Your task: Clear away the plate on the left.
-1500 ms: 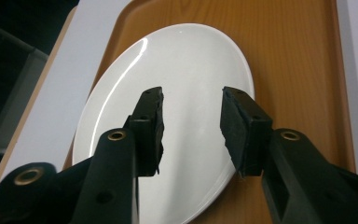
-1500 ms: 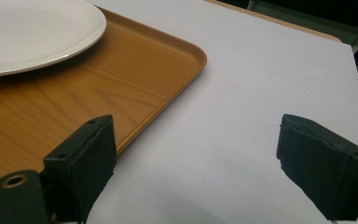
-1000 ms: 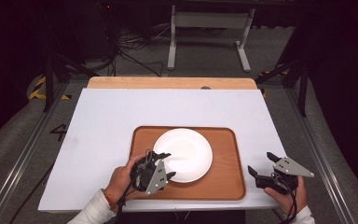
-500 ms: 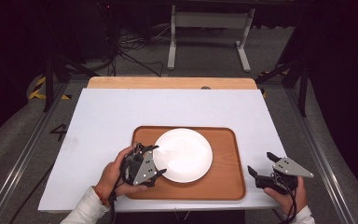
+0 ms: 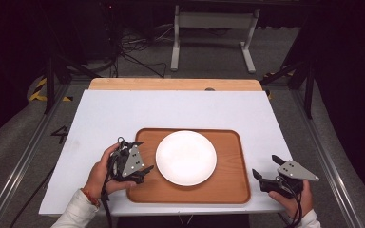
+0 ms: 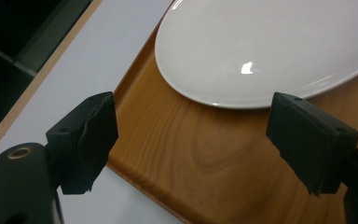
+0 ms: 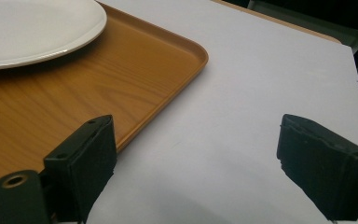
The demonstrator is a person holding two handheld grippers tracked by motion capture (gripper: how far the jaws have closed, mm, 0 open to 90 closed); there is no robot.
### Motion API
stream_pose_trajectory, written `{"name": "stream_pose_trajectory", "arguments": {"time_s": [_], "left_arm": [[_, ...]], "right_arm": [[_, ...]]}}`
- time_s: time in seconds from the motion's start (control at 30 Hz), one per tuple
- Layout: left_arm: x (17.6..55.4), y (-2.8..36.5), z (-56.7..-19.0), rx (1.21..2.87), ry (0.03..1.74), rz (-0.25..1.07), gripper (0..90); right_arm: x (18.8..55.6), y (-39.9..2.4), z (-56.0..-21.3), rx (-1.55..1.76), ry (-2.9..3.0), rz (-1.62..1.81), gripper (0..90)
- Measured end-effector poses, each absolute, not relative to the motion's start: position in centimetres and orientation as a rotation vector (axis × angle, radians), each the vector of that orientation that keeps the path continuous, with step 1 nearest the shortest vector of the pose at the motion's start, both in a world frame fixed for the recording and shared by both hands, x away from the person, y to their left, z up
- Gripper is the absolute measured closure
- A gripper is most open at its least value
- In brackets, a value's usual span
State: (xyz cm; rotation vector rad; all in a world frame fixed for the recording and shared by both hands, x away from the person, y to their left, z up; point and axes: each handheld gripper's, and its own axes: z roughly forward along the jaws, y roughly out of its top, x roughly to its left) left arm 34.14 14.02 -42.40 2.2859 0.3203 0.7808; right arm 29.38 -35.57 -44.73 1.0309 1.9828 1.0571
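Observation:
A round white plate (image 5: 186, 157) lies empty on a brown wooden tray (image 5: 229, 159) at the near middle of the white table (image 5: 123, 114). My left gripper (image 5: 145, 174) hovers open over the tray's left edge, its jaws pointing at the plate and a little short of its rim. In the left gripper view the plate (image 6: 270, 46) sits just beyond the spread jaws, above bare tray (image 6: 191, 154). My right gripper (image 5: 265, 167) is open just off the tray's right edge, near the table's front corner. The right gripper view has the tray (image 7: 51, 102) at left and the plate (image 7: 28, 28) at top left.
A strip of bare wood (image 5: 176, 84) runs along the table's far edge. Beyond it on the dark floor stand a metal stand (image 5: 209, 28) and loose cables (image 5: 133, 47). White tabletop (image 7: 270, 84) lies ahead of the right gripper.
My left gripper has drawn back to the left, from the plate's near-left rim to the tray's left edge, staying open. The right gripper has held still.

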Motion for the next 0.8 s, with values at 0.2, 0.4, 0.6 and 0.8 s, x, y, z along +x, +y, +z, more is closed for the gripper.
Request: {"name": "stream_pose_trajectory", "arguments": {"time_s": [0.2,0.4,0.6,0.8], "left_arm": [[34.0,15.4,-42.9,2.297,0.364,0.778,17.1],[34.0,16.5,-43.2,2.305,0.388,0.778,17.0],[34.0,17.3,-43.4,2.307,0.409,0.776,16.9],[34.0,18.4,-43.8,2.317,0.448,0.77,16.8]], "right_arm": [[29.4,-35.6,-44.7,1.031,1.981,1.055,12.5],[29.4,-35.6,-44.7,1.03,1.981,1.053,12.4],[29.4,-35.6,-44.7,1.029,1.98,1.049,12.4],[29.4,-35.6,-44.7,1.025,1.981,1.048,12.4]]}}
